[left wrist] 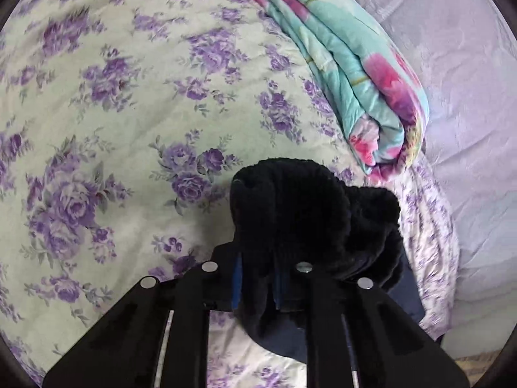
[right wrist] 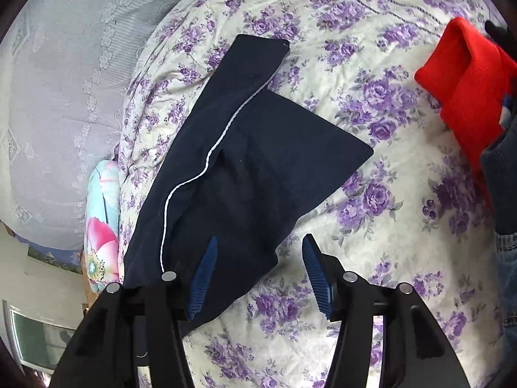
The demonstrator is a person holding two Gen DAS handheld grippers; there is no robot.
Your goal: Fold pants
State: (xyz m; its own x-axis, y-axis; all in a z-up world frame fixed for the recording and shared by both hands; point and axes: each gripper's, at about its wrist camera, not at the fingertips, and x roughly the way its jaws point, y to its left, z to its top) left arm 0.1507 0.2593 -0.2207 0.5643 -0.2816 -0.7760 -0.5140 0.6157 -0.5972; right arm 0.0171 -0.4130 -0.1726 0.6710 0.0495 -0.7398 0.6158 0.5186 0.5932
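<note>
- Left wrist view: the left gripper (left wrist: 258, 278) is seen clamped on a bunched dark fold of the pants (left wrist: 310, 213), lifted over the floral bedspread (left wrist: 106, 123).
- Right wrist view: the right gripper (right wrist: 258, 271) is seen with its jaws apart and nothing pressed between them; the left pad (right wrist: 203, 278) lies over the pants' (right wrist: 245, 161) near edge.
- The pants are spread on the bedspread (right wrist: 371, 194), near a rolled quilt (right wrist: 103, 226) at the bed's edge.
- Their long axis is judged to run from the lower left, near the gripper, up to a narrow end at the upper middle; a white stripe (right wrist: 206, 161) follows it.
- Risk: the bunched fold may slip out if only thin cloth is pinched.
- Risk: the fold may land skewed, since only one end is held.
- Risk: the open jaws may snag the bedspread when closed.
</note>
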